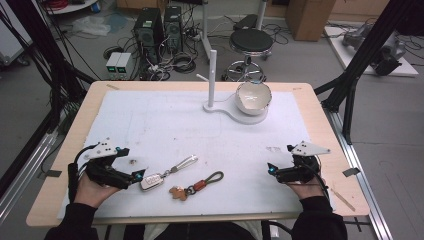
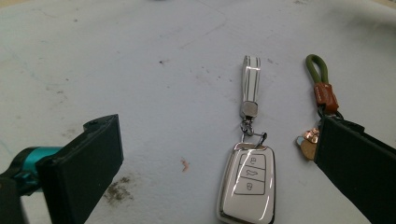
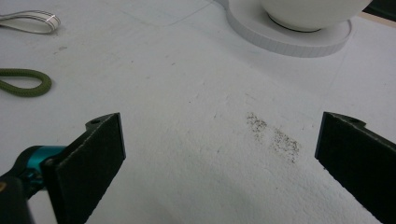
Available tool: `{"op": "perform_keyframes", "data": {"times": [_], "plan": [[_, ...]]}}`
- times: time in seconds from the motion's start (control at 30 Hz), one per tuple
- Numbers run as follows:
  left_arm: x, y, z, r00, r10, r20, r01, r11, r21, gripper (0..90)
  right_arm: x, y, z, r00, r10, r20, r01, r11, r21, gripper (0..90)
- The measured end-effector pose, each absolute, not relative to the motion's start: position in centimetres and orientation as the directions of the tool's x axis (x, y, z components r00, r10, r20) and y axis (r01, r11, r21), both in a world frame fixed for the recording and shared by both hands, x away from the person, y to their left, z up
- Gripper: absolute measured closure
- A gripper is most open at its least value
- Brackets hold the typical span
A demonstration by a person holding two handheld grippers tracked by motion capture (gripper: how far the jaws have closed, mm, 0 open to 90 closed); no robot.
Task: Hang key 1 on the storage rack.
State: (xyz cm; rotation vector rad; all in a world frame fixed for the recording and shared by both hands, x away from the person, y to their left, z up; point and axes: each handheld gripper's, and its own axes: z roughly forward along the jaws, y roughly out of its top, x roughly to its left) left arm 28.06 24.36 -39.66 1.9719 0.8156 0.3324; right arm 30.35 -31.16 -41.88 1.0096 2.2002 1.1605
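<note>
The left gripper [image 1: 134, 176] lies low on the white mat [image 1: 165, 125], held in the person's left hand [image 1: 90, 189], and its jaws stand wide apart. The white car key fob [image 2: 247, 186] lies flat on the mat between these jaws, nearer to the one on the right of the left gripper view, and touches neither of them. From the fob a small metal clasp leads to a white striped strap [image 2: 251, 79], which points away from the gripper. Just beside the fob lies a second keychain with an olive green cord loop [image 2: 316, 67], a brown leather band [image 2: 325, 95] and a copper-coloured charm [image 2: 308, 142].

Well apart from the fob, at the other side of the mat, the right gripper [image 1: 274, 171] also has its jaws apart, with nothing between them, above a grey stain [image 3: 275, 137].

The mat is dirty with small marks and covers a light wooden table [image 1: 320, 115]. Far beyond the fob stands a white bowl [image 1: 253, 97] on a round white base [image 1: 235, 114] with an upright white post [image 1: 212, 77]. Behind the table there are a black stool [image 1: 251, 42], computer towers [image 1: 159, 27] and many cables on the grey floor [image 1: 310, 60].
</note>
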Motion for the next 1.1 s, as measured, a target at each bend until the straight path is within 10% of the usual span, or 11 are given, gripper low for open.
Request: {"op": "perform_keyframes", "data": {"times": [1.1], "plan": [[28.9,17.4,-40.6,0.82,0.555,-0.141,0.429,-0.432,0.794,1.8,30.4,-31.1,-41.9,-0.635,0.77,-0.061,0.393,0.39,0.832,0.6]]}}
